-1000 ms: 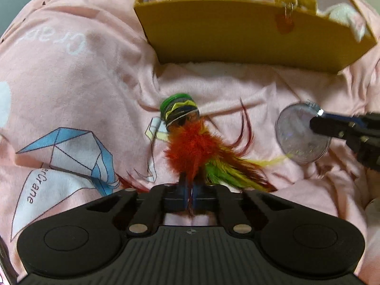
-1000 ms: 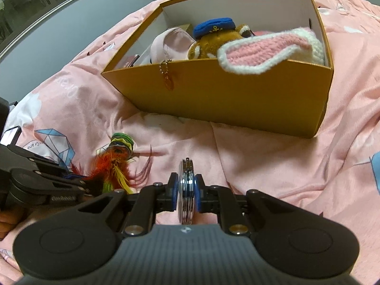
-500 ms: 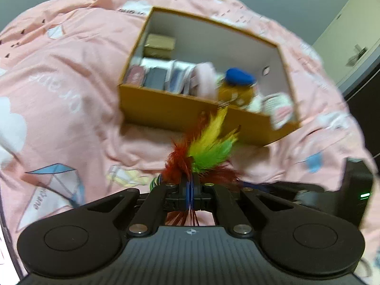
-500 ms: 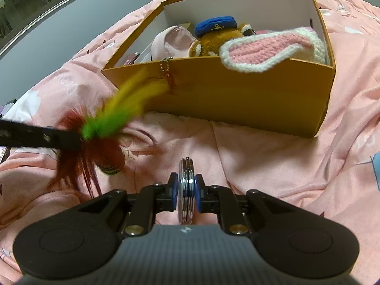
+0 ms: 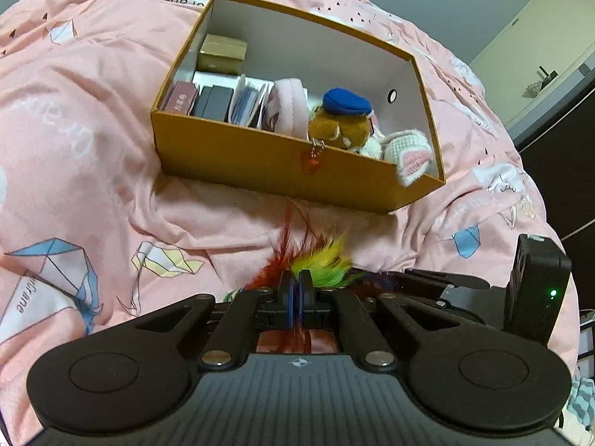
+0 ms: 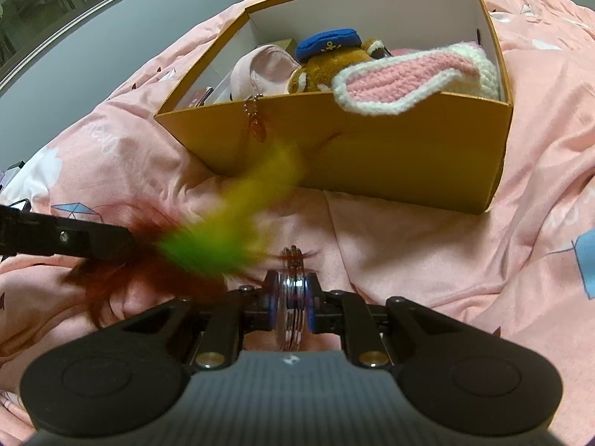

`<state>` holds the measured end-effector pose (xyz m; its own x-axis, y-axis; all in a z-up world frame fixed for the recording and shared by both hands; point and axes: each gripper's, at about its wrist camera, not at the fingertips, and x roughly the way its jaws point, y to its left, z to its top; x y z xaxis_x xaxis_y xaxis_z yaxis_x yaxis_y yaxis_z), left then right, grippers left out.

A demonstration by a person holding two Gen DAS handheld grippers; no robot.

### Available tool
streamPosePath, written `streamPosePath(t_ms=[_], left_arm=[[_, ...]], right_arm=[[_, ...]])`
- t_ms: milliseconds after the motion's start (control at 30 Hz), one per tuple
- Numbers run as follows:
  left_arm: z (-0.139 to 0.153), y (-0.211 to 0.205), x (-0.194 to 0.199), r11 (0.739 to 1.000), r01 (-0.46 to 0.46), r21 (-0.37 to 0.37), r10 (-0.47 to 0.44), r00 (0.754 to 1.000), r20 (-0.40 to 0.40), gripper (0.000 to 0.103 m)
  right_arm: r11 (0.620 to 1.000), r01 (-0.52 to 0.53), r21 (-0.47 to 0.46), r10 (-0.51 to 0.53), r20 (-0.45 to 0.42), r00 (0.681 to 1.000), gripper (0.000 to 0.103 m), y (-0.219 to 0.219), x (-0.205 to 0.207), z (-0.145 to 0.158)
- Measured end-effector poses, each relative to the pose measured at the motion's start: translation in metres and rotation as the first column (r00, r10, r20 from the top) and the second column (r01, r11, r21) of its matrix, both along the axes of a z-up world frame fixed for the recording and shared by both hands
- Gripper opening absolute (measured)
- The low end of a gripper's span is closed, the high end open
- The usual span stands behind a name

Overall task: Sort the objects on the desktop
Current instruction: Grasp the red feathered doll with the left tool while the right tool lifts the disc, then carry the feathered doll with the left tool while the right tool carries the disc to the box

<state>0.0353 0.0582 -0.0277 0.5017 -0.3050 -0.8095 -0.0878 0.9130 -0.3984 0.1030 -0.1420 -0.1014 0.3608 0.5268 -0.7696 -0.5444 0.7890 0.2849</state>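
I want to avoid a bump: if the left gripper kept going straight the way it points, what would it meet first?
Probably the pink bedspread just short of the yellow box. The left gripper, shut on the feather toy, aims downward; depth is unclear.

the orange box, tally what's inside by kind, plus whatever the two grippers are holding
Inside the orange box:
Plush or knitted toys: 2, the bear in a blue cap and the pink-and-white knitted piece
Pink pouch: 1
Small tan box: 1
Flat cases and cards standing on edge: cannot count exactly

Held:
Feather shuttlecock, left gripper: 1
Round silver disc, right gripper: 1

Total countable: 6
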Motion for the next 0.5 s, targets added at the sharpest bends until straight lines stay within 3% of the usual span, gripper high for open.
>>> streamPosePath(t_ms=[200, 367, 500], left_arm=[[0.015, 0.014, -0.008, 0.999, -0.028, 0.033, 0.025, 0.997, 0.068, 0.008], [0.019, 0.014, -0.014, 0.987, 0.025, 0.156, -0.037, 0.997, 0.074, 0.029], [0.013, 0.004, -0.021, 0.965, 0.105, 0.238, -0.124, 0.990, 0.065, 0.058]], right_arm=[[1.000, 0.000, 0.000, 0.000, -0.001, 1.000, 0.016, -0.001, 0.000, 0.000], [1.000, 0.005, -0.008, -0.005, -0.004, 1.000, 0.018, -0.002, 0.001, -0.001], [1.000, 0.008, -0.007, -0.008, -0.008, 1.000, 0.019, -0.004, 0.001, -0.002]])
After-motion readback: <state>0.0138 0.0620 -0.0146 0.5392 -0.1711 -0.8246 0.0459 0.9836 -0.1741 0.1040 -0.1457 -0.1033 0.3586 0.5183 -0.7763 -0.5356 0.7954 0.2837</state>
